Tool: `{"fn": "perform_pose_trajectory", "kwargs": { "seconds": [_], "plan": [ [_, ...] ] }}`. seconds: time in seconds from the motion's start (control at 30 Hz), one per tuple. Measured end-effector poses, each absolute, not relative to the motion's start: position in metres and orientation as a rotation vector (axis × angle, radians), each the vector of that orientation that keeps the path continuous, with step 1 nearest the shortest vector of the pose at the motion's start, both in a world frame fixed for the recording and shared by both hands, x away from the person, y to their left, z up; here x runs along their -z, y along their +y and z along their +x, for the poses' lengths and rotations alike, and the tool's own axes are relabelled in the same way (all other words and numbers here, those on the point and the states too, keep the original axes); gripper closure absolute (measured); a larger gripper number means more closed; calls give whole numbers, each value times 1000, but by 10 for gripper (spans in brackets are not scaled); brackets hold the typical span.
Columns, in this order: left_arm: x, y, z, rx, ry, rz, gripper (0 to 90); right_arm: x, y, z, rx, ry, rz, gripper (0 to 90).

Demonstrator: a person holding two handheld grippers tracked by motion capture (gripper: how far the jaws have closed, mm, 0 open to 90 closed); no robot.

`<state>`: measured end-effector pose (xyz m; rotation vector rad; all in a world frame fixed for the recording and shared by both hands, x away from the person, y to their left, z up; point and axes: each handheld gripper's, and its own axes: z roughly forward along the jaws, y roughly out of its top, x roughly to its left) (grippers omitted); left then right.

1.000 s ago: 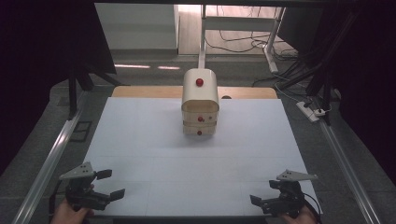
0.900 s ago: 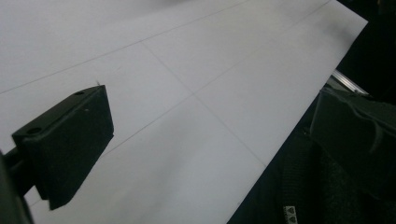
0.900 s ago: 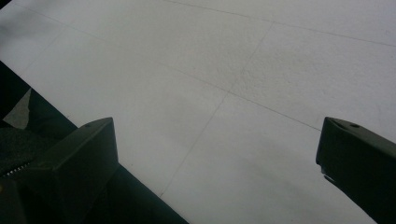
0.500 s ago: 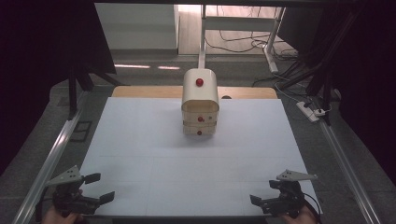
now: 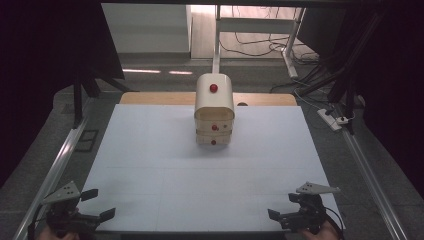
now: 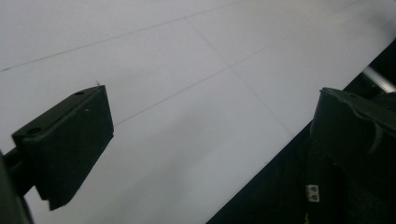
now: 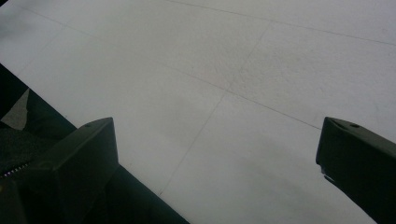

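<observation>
High view, left to right: you are holding your left tongs (image 5: 97,204) at the near left corner of the white table (image 5: 150,165), with the jaws standing wide apart and gripping nothing. The grey three-cornered plate (image 5: 62,192) is sitting on top of them, and the tips are pointing inward over the white surface. Left gripper view is confirming this: the two black jaws are spread wide, one lying over the white sheet and the other hanging past the table edge over the dark surround, with bare sheet between them.

Moving to the middle, the wooden drawer box (image 5: 214,110) is standing upright toward the far side of the table, well apart from both tongs. It is showing a rounded cream top with a red knob (image 5: 213,88), and two lower drawers stacked beneath, each carrying a small red knob on its front. A strip of bare wooden board (image 5: 150,98) is showing behind the white sheet.

At the near right corner you are holding your right tongs (image 5: 281,216), also spread wide and empty, with their own grey plate on top. Right gripper view is showing both black jaws set far apart over the seamed white surface, one of them reaching past the near edge. Neither pair of tongs is touching the drawer box.
</observation>
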<state>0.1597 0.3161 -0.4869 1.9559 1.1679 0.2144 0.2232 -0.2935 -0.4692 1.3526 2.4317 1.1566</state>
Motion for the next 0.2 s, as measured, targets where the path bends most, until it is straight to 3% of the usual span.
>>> {"fn": "perform_pose_trajectory", "kwargs": {
  "seconds": [0.2],
  "plan": [
    [487,314,160,-217,1177,1980,0,470,-293,223,-1148,2436,1350,0]
  ]
}}
